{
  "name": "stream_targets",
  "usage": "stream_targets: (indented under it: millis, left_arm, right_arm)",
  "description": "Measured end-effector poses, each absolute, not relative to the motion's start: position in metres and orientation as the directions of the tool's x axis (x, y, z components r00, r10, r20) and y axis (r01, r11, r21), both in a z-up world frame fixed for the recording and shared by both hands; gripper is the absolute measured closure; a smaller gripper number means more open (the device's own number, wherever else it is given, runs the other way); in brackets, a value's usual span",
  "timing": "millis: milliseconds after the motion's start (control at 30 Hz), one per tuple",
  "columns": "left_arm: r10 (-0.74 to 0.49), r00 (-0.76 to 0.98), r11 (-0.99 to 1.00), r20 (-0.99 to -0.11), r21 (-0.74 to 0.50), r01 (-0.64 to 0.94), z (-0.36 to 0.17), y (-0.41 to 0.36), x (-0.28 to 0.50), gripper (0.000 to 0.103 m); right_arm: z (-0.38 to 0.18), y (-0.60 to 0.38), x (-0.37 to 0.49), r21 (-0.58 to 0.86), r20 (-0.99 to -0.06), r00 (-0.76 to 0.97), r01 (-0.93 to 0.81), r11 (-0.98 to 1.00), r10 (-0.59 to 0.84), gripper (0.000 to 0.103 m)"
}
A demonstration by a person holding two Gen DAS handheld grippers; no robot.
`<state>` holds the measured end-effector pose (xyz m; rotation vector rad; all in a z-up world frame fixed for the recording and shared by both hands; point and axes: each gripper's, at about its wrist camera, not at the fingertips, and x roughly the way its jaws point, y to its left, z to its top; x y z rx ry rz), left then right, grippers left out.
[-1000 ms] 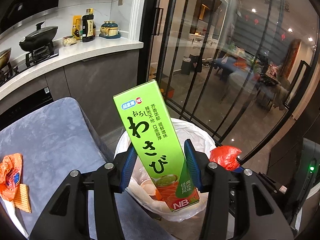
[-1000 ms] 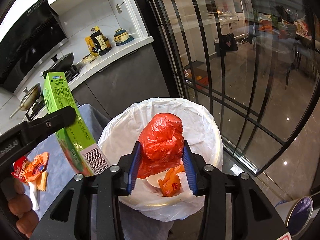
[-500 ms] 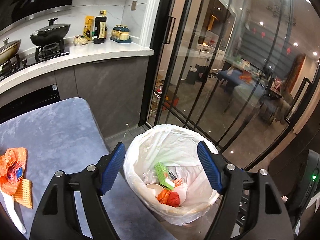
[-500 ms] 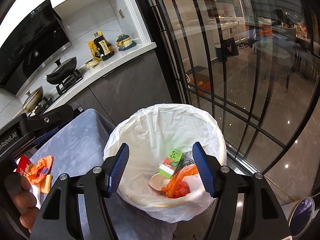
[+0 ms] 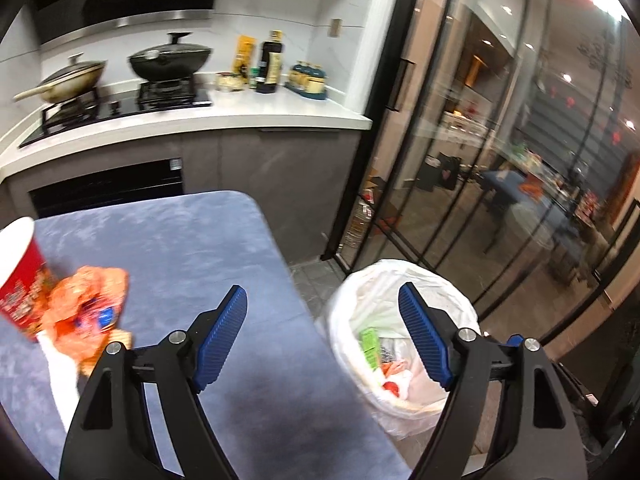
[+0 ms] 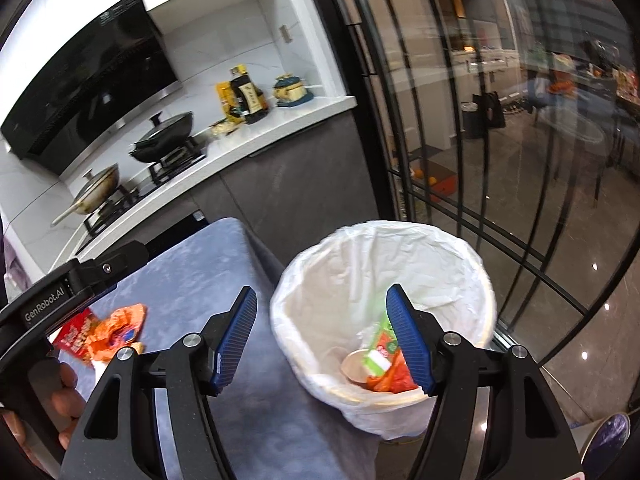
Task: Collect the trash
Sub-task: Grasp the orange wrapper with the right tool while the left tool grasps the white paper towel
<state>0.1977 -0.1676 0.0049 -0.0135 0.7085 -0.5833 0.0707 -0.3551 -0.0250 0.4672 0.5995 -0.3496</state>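
The white-lined trash bin (image 5: 384,280) (image 6: 404,240) stands on the floor beside the blue-grey table (image 5: 180,248) (image 6: 208,264). Inside lie the green wasabi box (image 5: 370,346) (image 6: 380,354) and the red bag (image 6: 394,378). On the table at the left lie an orange crumpled wrapper (image 5: 86,304) (image 6: 116,330) and a red paper cup (image 5: 20,280) (image 6: 74,336). My left gripper (image 5: 322,340) is open and empty over the table's right edge. My right gripper (image 6: 322,340) is open and empty over the bin's left rim.
A white kitchen counter (image 5: 248,114) with a stove, a wok (image 5: 170,58), a pan and bottles runs behind the table. Black-framed glass doors (image 5: 460,152) stand right of it, behind the bin. The left gripper's body (image 6: 60,296) shows at the left of the right wrist view.
Both grippers opened and dropped the wasabi box and the red bag into the bin. Both have since swung left toward the table, so the cup and wrapper show more.
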Motion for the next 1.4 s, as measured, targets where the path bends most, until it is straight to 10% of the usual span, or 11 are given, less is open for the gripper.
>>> stream_targets:
  millis: [733, 1133, 1400]
  left_arm:
    - [-0.123, 0.669, 0.992, -0.733, -0.065, 0.11, -0.048, 0.023, 0.205, 0.018]
    - [-0.116, 0.589, 0.993, -0.8, -0.084, 0.081, -0.098, 0.05, 0.232, 0.019]
    - [-0.184, 0.541, 0.983, -0.821, -0.152, 0.103, -0.115, 0.055, 0.243, 0.062]
  right_arm:
    - [-0.034, -0.203, 0.12, 0.324, -0.652, 0.755, 0.191, 0.926, 0.072, 0.038]
    - [-0.057, -0.159, 0.157, 0.323, -0.697, 0.705, 0.144, 0.935, 0.132, 0.038]
    - [-0.064, -0.142, 0.172, 0.32, -0.71, 0.687, 0.116, 0.94, 0.156, 0.038]
